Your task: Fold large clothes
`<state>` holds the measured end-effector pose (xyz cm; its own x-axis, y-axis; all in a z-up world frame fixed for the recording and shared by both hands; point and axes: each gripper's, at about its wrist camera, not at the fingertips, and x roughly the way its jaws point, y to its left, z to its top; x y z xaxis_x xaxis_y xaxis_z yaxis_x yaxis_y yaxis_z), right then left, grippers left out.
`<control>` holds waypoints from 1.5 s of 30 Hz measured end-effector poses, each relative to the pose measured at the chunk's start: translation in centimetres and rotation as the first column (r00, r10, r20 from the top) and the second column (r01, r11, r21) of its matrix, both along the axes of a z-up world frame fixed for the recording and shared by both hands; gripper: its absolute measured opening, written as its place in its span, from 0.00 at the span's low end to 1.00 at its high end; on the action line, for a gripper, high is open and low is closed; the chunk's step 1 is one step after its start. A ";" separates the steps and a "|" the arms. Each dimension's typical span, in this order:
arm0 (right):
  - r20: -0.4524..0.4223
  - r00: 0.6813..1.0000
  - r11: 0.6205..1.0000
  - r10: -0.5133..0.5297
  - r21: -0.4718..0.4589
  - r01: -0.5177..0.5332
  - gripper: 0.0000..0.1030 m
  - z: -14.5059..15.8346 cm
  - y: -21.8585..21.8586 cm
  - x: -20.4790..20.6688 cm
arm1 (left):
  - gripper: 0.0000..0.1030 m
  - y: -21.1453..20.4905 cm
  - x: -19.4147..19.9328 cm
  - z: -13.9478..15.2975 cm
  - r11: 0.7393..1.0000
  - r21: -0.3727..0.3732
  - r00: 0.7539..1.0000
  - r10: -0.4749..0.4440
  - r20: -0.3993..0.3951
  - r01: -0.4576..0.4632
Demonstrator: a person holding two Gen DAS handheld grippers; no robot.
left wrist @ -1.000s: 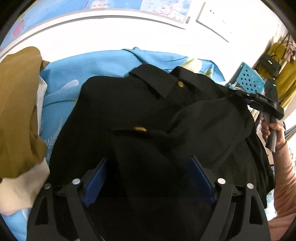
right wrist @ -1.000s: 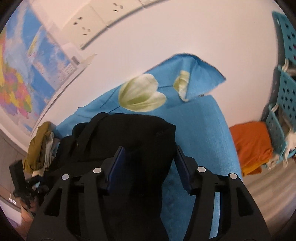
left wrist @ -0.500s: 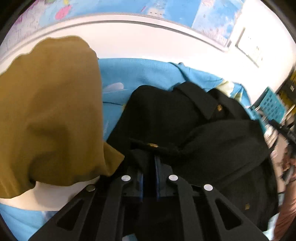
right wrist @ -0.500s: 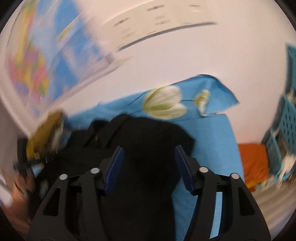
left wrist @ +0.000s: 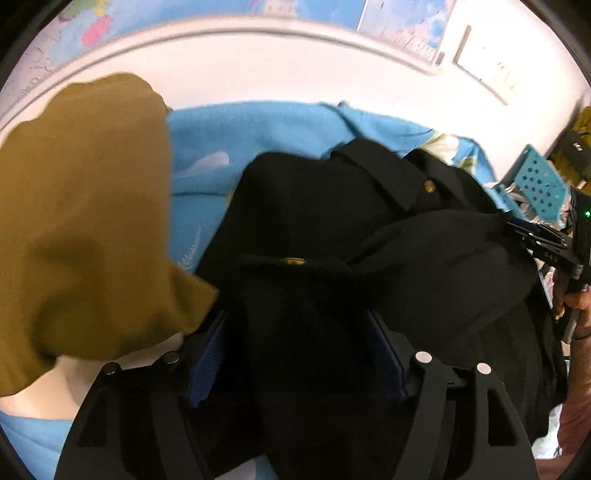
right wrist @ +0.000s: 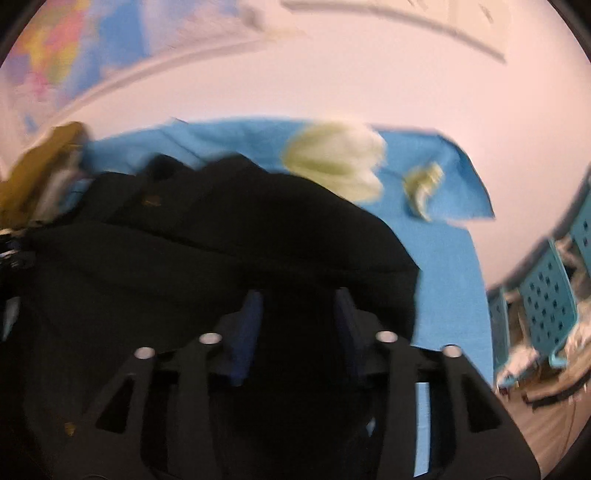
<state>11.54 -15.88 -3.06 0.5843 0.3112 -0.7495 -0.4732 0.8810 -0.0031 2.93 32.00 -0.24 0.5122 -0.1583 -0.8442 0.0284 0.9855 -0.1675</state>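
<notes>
Mustard garment (left wrist: 88, 221) left, wall map (left wrist: 258, 14), teal perforated baskets (right wrist: 546, 295) right

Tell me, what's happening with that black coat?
A person is folding a black coat on a blue sheet, with a hand-held gripper in each hand. The left hand-held gripper sits over the near part of the coat with cloth between its jaws, which are opening. The right hand-held gripper has black cloth between its blue pads too, though the blur hides whether it pinches. A mustard garment lies beside the coat.
</notes>
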 end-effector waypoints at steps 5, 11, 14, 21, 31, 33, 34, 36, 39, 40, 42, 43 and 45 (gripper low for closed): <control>0.058 0.961 0.962 0.271 0.009 -0.272 0.51 2.4 8.0 -4.3 | 0.75 1.4 -3.5 3.0 1.000 -0.005 0.995 -0.005 0.101 0.006; -0.004 0.866 0.866 0.499 0.024 -0.499 0.51 0.5 18.3 -6.0 | 0.78 4.5 -8.4 4.5 0.995 0.063 0.987 0.061 0.152 -0.072; -0.053 0.841 0.842 0.539 -0.008 -0.540 0.51 -1.4 21.5 -6.2 | 0.79 6.4 -10.9 4.0 0.990 0.090 0.986 0.095 0.139 -0.109; -0.133 0.912 0.918 0.389 -0.035 -0.396 0.55 -3.7 19.4 -3.4 | 0.82 9.9 -16.1 1.1 0.977 0.162 0.990 0.130 0.052 -0.136; -0.091 0.888 0.893 0.450 0.060 -0.447 0.61 0.2 18.4 -8.4 | 0.14 11.5 -19.0 -1.6 0.997 -0.033 0.997 0.077 0.018 -0.076; -0.093 0.840 0.844 0.535 0.112 -0.525 0.61 0.7 19.8 -10.5 | 0.12 11.6 -19.5 -0.2 0.996 -0.064 0.996 0.071 0.057 -0.068; -0.088 0.819 0.822 0.567 0.126 -0.556 0.61 0.9 20.6 -11.3 | 0.12 11.7 -19.9 1.1 0.995 -0.085 0.994 0.065 0.086 -0.057; -0.071 0.754 0.753 0.653 0.165 -0.637 0.63 1.5 22.4 -14.0 | 0.11 11.5 -21.0 3.7 0.995 -0.096 0.989 0.037 0.144 -0.024; -0.056 0.654 0.647 0.755 0.228 -0.727 0.68 2.2 24.4 -17.5 | 0.13 10.4 -21.5 6.6 0.996 -0.087 0.982 -0.013 0.186 0.029; -0.050 0.617 0.606 0.786 0.261 -0.751 0.71 2.3 25.2 -18.8 | 0.13 9.8 -21.5 7.2 0.996 -0.078 0.981 -0.034 0.191 0.050; -0.042 0.574 0.562 0.818 0.274 -0.780 0.72 2.1 26.2 -20.6 | 0.17 8.5 -21.3 7.7 0.995 -0.052 0.981 -0.070 0.183 0.081; -0.036 0.565 0.552 0.824 0.273 -0.788 0.72 1.9 26.8 -21.4 | 0.19 7.9 -21.2 7.6 0.995 -0.035 0.981 -0.083 0.172 0.091; -0.060 0.562 0.553 0.825 0.291 -0.781 0.72 1.2 27.6 -21.9 | 0.35 7.4 -20.8 7.4 0.994 -0.033 0.982 -0.096 0.163 0.102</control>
